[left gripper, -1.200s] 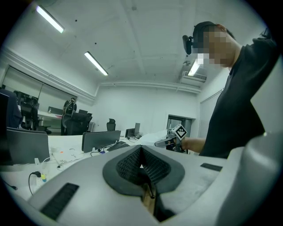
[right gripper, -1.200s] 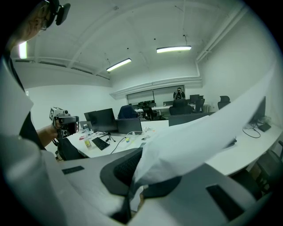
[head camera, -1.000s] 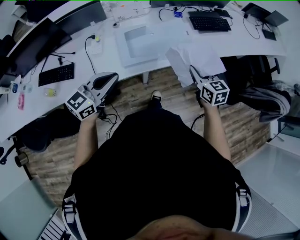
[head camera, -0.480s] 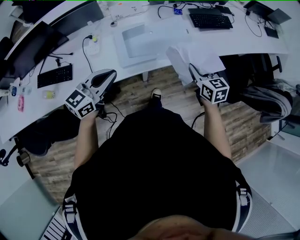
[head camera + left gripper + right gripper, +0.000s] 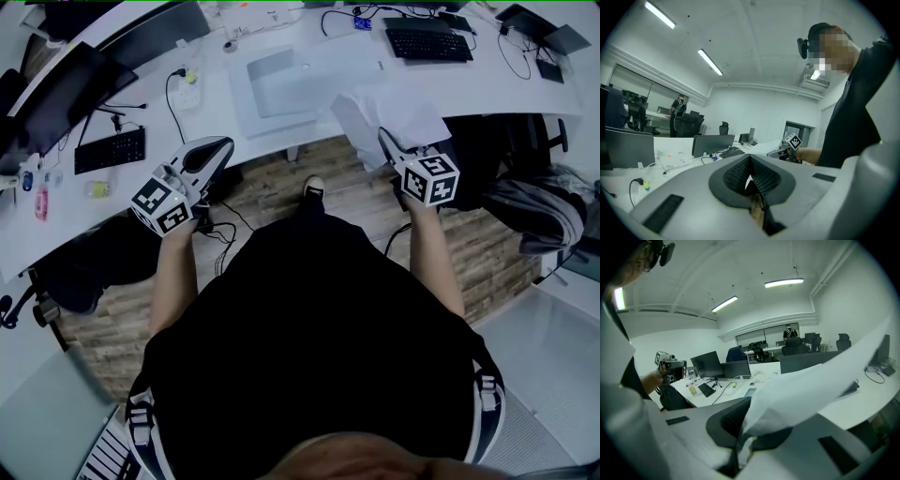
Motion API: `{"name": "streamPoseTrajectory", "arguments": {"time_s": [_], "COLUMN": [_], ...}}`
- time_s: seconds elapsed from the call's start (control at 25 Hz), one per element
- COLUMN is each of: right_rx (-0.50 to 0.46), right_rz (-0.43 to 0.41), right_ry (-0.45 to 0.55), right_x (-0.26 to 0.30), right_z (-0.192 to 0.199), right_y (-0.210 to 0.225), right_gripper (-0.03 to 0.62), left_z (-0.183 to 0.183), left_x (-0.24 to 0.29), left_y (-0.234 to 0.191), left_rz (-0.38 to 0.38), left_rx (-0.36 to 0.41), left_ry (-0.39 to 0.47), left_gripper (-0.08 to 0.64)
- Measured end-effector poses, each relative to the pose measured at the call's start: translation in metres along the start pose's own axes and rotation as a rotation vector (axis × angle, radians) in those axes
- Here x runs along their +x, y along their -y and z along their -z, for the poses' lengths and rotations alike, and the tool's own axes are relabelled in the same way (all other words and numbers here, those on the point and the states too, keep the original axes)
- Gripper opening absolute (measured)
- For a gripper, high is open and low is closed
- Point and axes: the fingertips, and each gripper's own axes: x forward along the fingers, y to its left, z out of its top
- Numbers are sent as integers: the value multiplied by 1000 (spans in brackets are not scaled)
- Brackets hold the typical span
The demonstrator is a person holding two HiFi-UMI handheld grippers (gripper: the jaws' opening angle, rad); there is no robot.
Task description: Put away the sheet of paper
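The white sheet of paper [image 5: 394, 116] hangs over the front edge of the curved white desk [image 5: 487, 89], crumpled near its lower corner. My right gripper [image 5: 383, 140] is shut on that corner. In the right gripper view the sheet of paper [image 5: 811, 380] rises from between the closed jaws of the right gripper [image 5: 739, 434] and fills the right half. My left gripper [image 5: 223, 146] is held out over the desk edge at the left, away from the sheet. In the left gripper view the left gripper [image 5: 750, 164] is shut with nothing in it.
A pale grey tray [image 5: 274, 82] lies on the desk between the grippers. Black keyboards [image 5: 111, 150] [image 5: 427, 43] sit at left and far right, with monitors [image 5: 66, 89] behind. A chair with a dark jacket [image 5: 539, 206] stands right. Wooden floor [image 5: 272, 187] shows below.
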Motion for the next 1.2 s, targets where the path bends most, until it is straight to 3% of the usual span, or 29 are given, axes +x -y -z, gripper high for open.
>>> {"name": "streamPoseTrajectory", "arguments": {"time_s": [1.2], "right_rx": [2], "right_rz": [-43], "right_ry": [-51], "right_x": [67], "right_z": [-31], "right_y": [62], "right_gripper": [14], "left_z": [-19], "left_x": [51], "left_y": [-74], "left_rz": [-47], "left_rx": [-44], "left_ry": [-6], "left_gripper": [20]}}
